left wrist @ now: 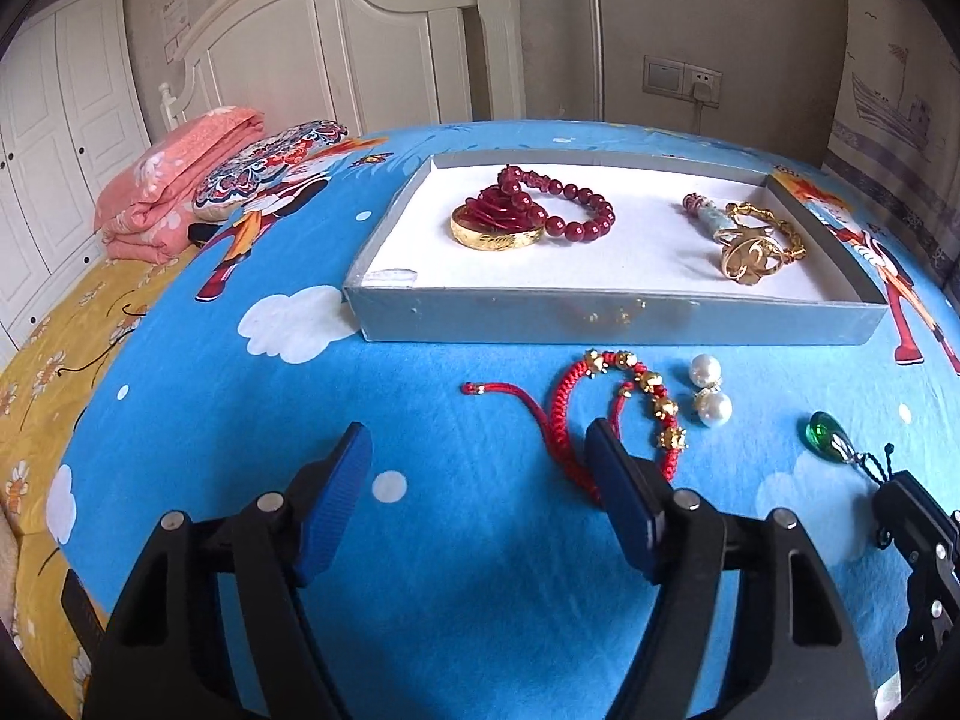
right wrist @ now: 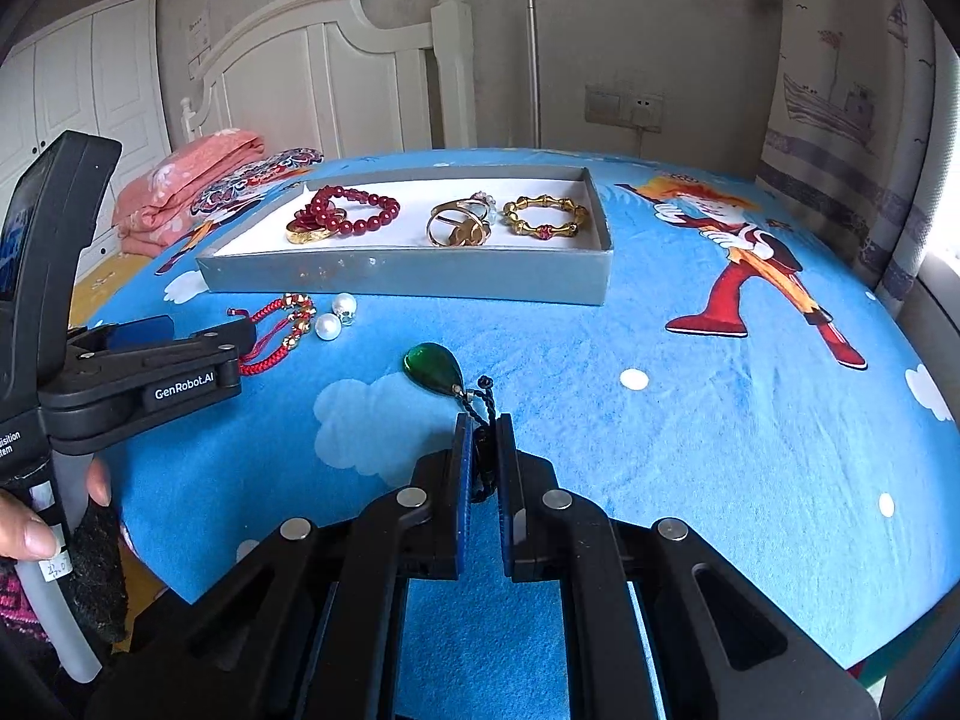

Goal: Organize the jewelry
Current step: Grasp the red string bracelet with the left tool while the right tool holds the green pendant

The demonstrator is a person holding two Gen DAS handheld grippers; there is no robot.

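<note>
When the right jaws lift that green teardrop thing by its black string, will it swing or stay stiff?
Probably swing: the green pendant hangs from a thin braided black cord, which looks limp. The right gripper is pinching only the cord, so the stone would likely dangle below. Its glossy surface suggests glass or stone, so it may chip if it bumps something.

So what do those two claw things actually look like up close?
Both are black plastic tongs. The left gripper has two fingers faced with ribbed blue pads and round silver pivot bolts. The right gripper looks the same. From the side, the left one carries white "GenRobot.AI" lettering and a tall black handle, gripped by a bare hand.
</note>
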